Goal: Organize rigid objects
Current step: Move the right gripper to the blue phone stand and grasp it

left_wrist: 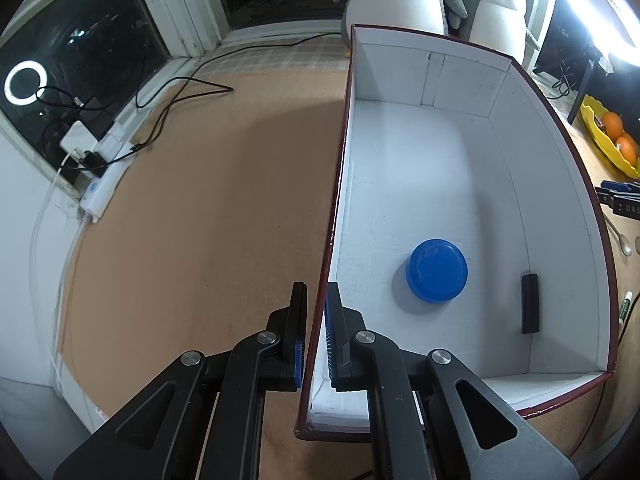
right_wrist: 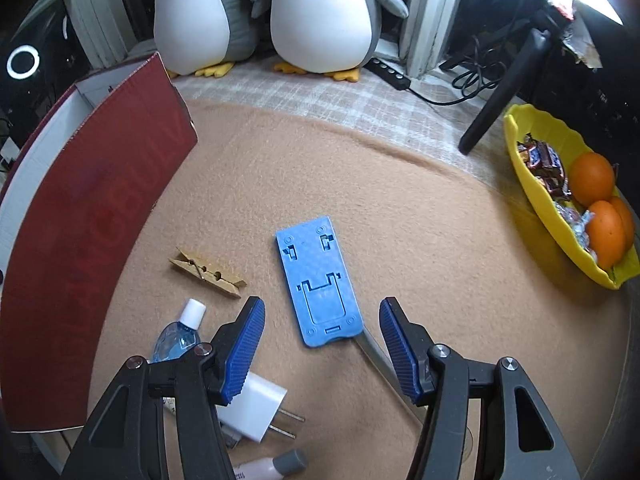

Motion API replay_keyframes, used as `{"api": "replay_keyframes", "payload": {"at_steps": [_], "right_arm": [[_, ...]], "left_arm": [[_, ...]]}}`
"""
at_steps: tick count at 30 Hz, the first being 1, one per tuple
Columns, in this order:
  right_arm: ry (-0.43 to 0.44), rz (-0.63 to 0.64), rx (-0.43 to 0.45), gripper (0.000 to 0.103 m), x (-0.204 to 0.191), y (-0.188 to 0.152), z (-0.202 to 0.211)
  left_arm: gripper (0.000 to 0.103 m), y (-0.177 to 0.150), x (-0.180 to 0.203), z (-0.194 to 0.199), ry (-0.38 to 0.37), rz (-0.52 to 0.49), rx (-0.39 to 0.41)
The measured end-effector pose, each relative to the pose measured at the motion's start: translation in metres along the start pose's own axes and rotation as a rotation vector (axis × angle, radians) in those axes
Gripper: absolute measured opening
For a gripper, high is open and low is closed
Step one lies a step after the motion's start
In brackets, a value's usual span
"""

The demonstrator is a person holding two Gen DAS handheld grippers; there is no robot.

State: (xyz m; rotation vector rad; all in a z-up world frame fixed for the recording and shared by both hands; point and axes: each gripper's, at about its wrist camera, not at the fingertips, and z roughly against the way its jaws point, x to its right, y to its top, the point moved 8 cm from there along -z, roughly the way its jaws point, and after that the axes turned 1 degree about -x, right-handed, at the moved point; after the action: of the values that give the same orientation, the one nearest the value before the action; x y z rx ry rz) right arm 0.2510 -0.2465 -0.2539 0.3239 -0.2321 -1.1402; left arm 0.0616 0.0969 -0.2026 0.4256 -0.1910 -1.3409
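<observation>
Nearest your right lens, the right gripper (right_wrist: 322, 344) hangs with its jaws about half spread and empty, pointing down at the blue phone stand (right_wrist: 318, 282), which lies flat on the tan table cover between the two blue pads. That spread looks chosen to straddle the stand's narrow width, so you seem set to pick it next. Your left gripper (left_wrist: 316, 334) has its jaws closed on the near left wall of the red box (left_wrist: 472, 160), one pad outside and one inside, most likely to steady the box while things go in.

Inside the box, a blue round lid (left_wrist: 437, 271) and a small black bar (left_wrist: 530, 303) already rest on the white floor. Just left of the phone stand, between it and the box, lie a wooden clothespin (right_wrist: 208, 273) and a small clear bottle with a white cap (right_wrist: 180, 334). Nearer you than the stand sit a white charger plug (right_wrist: 256, 408) and a grey-capped tube (right_wrist: 272, 466). These still wait, so the sorting looks early.
</observation>
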Motion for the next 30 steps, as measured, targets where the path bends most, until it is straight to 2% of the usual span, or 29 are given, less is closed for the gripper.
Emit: {"api": "replay_keyframes", "payload": {"at_steps": [8, 17, 21, 30], "right_arm": [[0.0, 0.012, -0.022, 0.055, 0.001, 0.009, -0.018], [-0.001, 0.04, -0.043, 0.044, -0.005, 0.01, -0.026], [0.012, 0.042, -0.049, 0.034, -0.009, 0.009, -0.025], [0.015, -0.024, -0.023, 0.033, -0.004, 0.008, -0.019]], "left_arm": [[0.007, 0.0, 0.0, -0.002, 0.007, -0.006, -0.014], [0.007, -0.001, -0.001, -0.003, 0.0, 0.002, -0.013], [0.007, -0.001, -0.001, -0.003, -0.003, 0.004, -0.014], [0.007, -0.003, -0.002, -0.004, -0.021, 0.021, -0.009]]}}
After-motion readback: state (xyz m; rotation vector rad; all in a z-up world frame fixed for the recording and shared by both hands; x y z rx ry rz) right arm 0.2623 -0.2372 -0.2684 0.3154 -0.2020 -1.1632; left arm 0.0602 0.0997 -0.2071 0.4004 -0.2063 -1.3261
